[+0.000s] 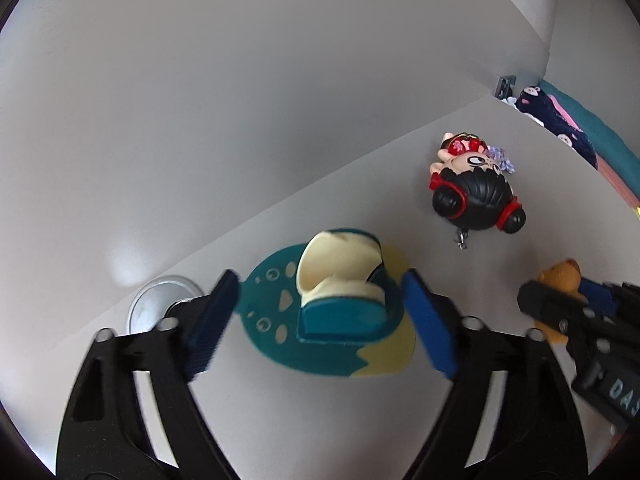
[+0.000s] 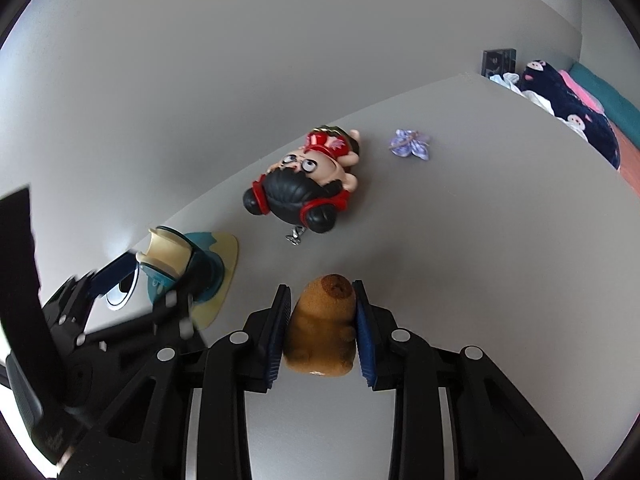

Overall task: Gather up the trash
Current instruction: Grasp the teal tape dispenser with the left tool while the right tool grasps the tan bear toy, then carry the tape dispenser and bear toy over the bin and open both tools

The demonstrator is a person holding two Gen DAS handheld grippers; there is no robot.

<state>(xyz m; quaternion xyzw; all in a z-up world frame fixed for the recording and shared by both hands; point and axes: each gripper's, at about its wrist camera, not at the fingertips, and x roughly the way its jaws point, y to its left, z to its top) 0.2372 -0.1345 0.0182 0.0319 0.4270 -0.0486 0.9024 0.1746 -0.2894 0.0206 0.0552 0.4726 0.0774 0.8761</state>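
A pale grey surface (image 2: pixel 480 280) set against a plain wall holds several small items, placed here relative to the teal holder (image 1: pixel 340 312), a teal and yellow flat-based piece with a cream curved cradle standing on top, close to the wall; the left hand-held gripper (image 1: pixel 320 320) straddles this holder, its blue pads to either side of the base, slightly blurred, with a sliver of space visible at each pad, so it reads as not yet clenched and grasping nothing; the holder lies directly ahead between the fingers, its long axis running across the gap from pad to pad, and the left hand is plainly the nearer one; a silver round disc (image 1: pixel 160 300) sits just beside the holder, on the wall side, behind the left finger; to the other side of the holder, near it, the right hand-held gripper (image 2: pixel 322 324) is clenched on a brown bear toy (image 2: pixel 322 328), a soft, fuzzy, tan lump with a darker patch on top, its length running along the fingers; farther from the holder lies a doll figurine (image 2: pixel 308 184) with black hair buns, red bands and a keyring, and beyond it a small lilac wrapper (image 2: pixel 410 146); well apart, past the surface edge, a bed shows dark patterned fabric (image 2: pixel 568 108).
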